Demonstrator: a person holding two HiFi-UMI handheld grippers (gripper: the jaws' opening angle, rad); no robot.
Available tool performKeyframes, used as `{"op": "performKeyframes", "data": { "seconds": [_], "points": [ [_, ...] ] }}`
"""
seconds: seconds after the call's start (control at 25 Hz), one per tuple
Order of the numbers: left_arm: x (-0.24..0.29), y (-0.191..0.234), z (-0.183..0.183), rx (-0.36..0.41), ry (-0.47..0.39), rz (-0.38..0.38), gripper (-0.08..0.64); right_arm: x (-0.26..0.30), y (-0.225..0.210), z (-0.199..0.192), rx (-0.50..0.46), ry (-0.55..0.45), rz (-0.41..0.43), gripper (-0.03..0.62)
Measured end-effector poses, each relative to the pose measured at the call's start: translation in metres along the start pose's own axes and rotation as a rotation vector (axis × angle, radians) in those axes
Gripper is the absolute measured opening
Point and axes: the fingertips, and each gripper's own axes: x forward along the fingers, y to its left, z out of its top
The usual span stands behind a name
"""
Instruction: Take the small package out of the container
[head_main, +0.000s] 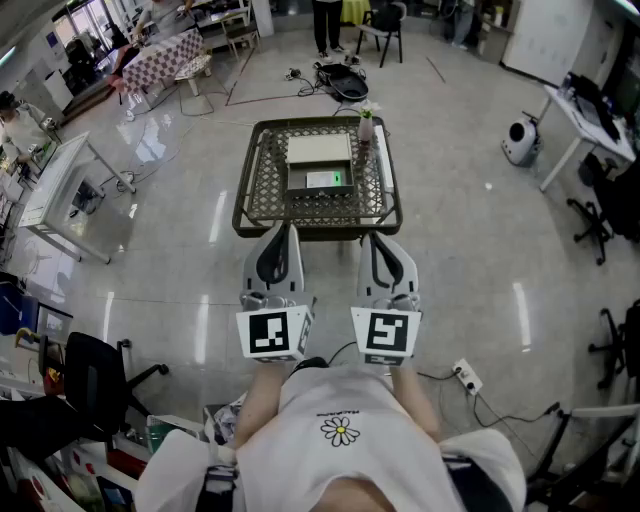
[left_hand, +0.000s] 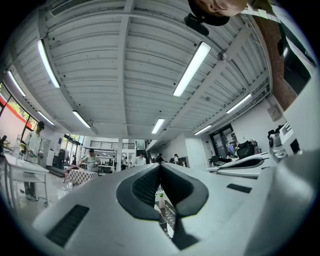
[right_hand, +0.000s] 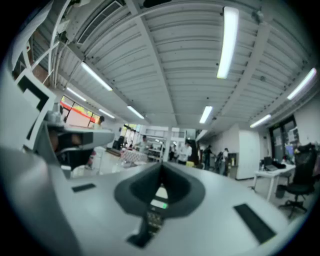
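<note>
In the head view a dark lattice table (head_main: 262, 190) stands ahead of me on the floor. On it sits a dark open container (head_main: 300, 183) holding a small white package with a green mark (head_main: 326, 180); a flat beige box (head_main: 320, 150) lies just behind. My left gripper (head_main: 283, 228) and right gripper (head_main: 370, 238) are held side by side short of the table's near edge, both shut and empty. In the left gripper view the left gripper (left_hand: 160, 166) has its jaws pressed together. The right gripper (right_hand: 161, 168) shows the same, with the green-marked package (right_hand: 159, 204) far beyond.
A small vase with a flower (head_main: 366, 125) stands at the table's right back corner. A power strip and cable (head_main: 465, 377) lie on the floor at my right, a black chair (head_main: 80, 380) at my left. Desks, chairs and people stand around the room.
</note>
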Motion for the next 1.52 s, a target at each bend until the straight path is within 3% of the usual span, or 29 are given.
{"op": "performKeyframes", "data": {
  "seconds": [0.36, 0.52, 0.68, 0.76, 0.88, 1.0, 1.08, 1.12, 1.16, 1.52],
  "points": [
    [0.004, -0.003, 0.000, 0.000, -0.001, -0.002, 0.025, 0.001, -0.004, 0.000, -0.005, -0.006, 0.008, 0.031],
    [0.006, -0.004, -0.003, 0.000, 0.002, 0.003, 0.025, 0.002, 0.001, 0.005, 0.062, -0.073, 0.081, 0.031],
    [0.010, -0.002, -0.006, 0.001, 0.007, 0.006, 0.025, 0.009, 0.003, 0.001, 0.090, -0.077, 0.121, 0.031],
    [0.006, -0.003, -0.008, -0.042, 0.011, 0.007, 0.025, 0.003, 0.008, 0.002, 0.149, -0.092, 0.181, 0.032],
    [-0.002, -0.002, -0.008, -0.122, 0.005, 0.013, 0.025, -0.016, 0.022, 0.008, 0.301, -0.184, 0.341, 0.034],
    [0.004, -0.003, -0.006, -0.103, 0.002, 0.008, 0.025, -0.022, 0.030, 0.016, 0.335, -0.238, 0.462, 0.046],
    [0.013, -0.006, -0.004, -0.095, -0.010, -0.008, 0.025, -0.020, 0.032, 0.019, 0.338, -0.246, 0.505, 0.152],
    [0.018, -0.007, -0.003, -0.089, -0.018, -0.018, 0.025, -0.017, 0.030, 0.020, 0.342, -0.250, 0.502, 0.207],
    [0.023, -0.010, -0.002, -0.081, -0.024, -0.029, 0.025, -0.014, 0.027, 0.018, 0.340, -0.246, 0.490, 0.221],
    [0.050, -0.030, 0.000, -0.048, -0.050, -0.095, 0.025, 0.005, 0.005, -0.009, 0.178, -0.113, 0.370, 0.207]
  ]
}}
